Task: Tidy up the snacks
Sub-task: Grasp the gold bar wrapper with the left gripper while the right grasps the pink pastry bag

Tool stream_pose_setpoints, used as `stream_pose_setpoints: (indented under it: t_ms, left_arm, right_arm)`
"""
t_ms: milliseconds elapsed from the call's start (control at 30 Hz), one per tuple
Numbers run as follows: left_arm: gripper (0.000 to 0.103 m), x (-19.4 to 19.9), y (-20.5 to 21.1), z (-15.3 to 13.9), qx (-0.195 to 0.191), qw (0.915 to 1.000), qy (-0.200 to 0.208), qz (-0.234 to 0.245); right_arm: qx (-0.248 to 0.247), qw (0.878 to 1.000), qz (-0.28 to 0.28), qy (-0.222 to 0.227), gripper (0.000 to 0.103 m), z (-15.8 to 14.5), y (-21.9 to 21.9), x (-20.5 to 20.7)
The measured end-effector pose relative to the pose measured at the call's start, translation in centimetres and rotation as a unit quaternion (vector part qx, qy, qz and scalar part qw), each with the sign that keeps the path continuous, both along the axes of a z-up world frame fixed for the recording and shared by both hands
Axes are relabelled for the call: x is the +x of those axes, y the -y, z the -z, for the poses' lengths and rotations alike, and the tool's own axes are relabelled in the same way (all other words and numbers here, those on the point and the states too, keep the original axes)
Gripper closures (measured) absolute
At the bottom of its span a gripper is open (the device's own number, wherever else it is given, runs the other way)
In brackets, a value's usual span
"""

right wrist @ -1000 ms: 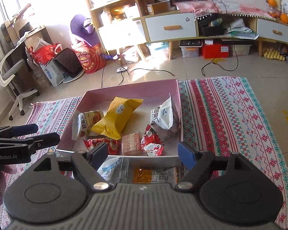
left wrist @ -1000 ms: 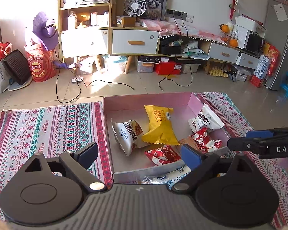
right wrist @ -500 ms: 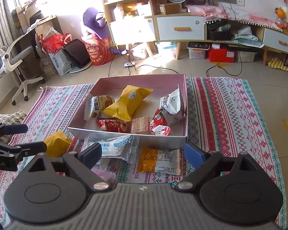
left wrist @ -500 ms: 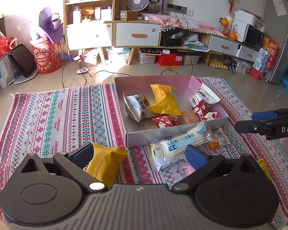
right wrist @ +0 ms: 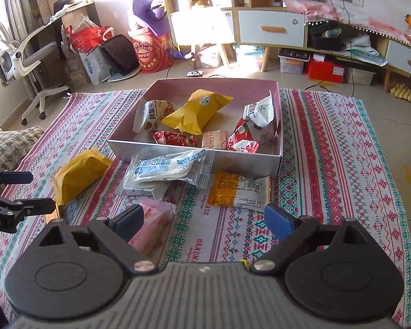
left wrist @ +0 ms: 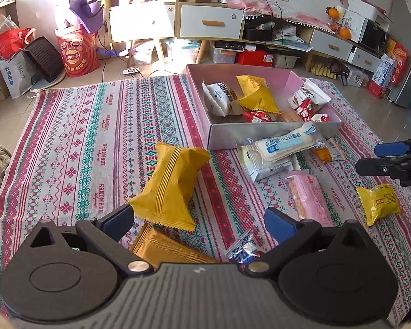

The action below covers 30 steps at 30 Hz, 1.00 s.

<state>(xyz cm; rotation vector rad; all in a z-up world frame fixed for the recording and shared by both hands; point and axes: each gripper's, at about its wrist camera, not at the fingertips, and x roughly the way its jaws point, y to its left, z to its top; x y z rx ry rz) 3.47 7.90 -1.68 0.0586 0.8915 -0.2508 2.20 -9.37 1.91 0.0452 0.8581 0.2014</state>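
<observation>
Both jaws are spread wide, the left gripper (left wrist: 197, 222) poised over a yellow packet (left wrist: 170, 183), the right gripper (right wrist: 204, 219) kept empty.

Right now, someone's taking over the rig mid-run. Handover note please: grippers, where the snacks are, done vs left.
Left gripper: open, empty, above the big yellow packet on the mat.
Right gripper: open after its jaws just widened, nothing held; the pink packet lies by its left finger.
Done: the pink box holds several packets, among them a yellow one.
Left on the mat: the big yellow packet, the white bread packs and the orange-white packet by the box's front wall, the pink packet, a small yellow packet, and more under the left gripper.
</observation>
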Motion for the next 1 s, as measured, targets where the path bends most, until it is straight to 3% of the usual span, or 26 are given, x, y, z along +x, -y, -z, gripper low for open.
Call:
stream_pose_setpoints:
  t_ms: [267, 433, 700, 1000]
  left_arm:
    - [0.000, 0.1, -1.2, 1.7, 0.012, 0.9966, -0.033, -0.074]
    - [0.000, 0.6, -1.0, 3.0, 0.033, 0.9940, -0.042, -0.096]
    - [0.000, 0.8, -0.8, 4.8, 0.067, 0.9920, -0.072, -0.080]
    - [0.001, 0.4, -2.6, 4.5, 0.072, 0.9918, -0.096, -0.043]
  right_arm:
    - [-0.011, 0.999, -0.030, -0.017, 0.009, 1.0, -2.7, 0.1]
    - [-0.014, 0.999, -0.037, -0.033, 0.009, 1.9, -3.9, 0.3]
    - [-0.005, 0.998, -0.041, -0.050, 0.010, 3.6, -5.5, 0.9]
    - [-0.056, 0.995, -0.061, -0.046, 0.011, 5.1, -6.5, 0.4]
